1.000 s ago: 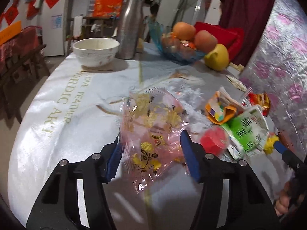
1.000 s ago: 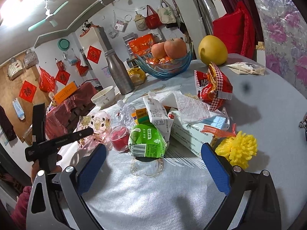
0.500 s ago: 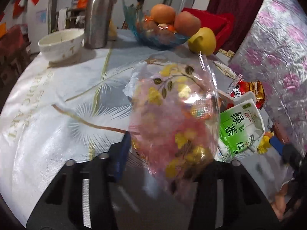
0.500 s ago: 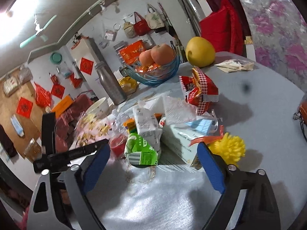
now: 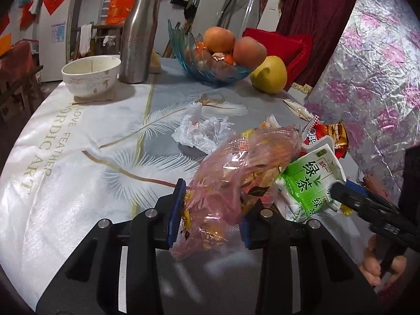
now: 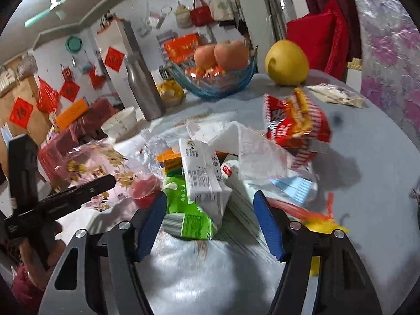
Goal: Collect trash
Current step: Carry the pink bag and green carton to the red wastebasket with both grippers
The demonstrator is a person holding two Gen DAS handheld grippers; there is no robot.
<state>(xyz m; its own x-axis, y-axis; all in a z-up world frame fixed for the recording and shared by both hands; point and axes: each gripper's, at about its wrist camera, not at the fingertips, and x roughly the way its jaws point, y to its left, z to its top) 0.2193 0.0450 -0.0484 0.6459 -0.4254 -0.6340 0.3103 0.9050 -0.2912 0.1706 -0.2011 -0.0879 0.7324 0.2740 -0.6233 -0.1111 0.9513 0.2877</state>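
My left gripper (image 5: pixel 212 204) is closing on a pink flowered plastic bag (image 5: pixel 236 170), which is bunched between its blue pads and leans toward the trash pile. The pile holds a green tea carton (image 5: pixel 312 181), a red snack wrapper (image 5: pixel 325 134) and crumpled clear plastic (image 5: pixel 199 131). In the right wrist view my right gripper (image 6: pixel 210 197) is closing, with the green tea carton (image 6: pixel 189 210) between its pads. The right pad stands apart from the carton. To the left, the pink bag (image 6: pixel 86 157) hangs over the left gripper (image 6: pixel 60 202).
At the back of the cloth-covered round table (image 5: pixel 78 144) stand a white bowl (image 5: pixel 90 78), a steel bottle (image 5: pixel 137 36), a blue glass fruit bowl (image 5: pixel 210 71) and a yellow pomelo (image 5: pixel 269 74). A foil-covered wall (image 5: pixel 372 78) runs along the right. A red cup (image 6: pixel 144 189) lies by the carton.
The left jaws closed in on the pink bag, which has risen and swung right toward the pile. The right jaws narrowed and moved in around the green tea carton.
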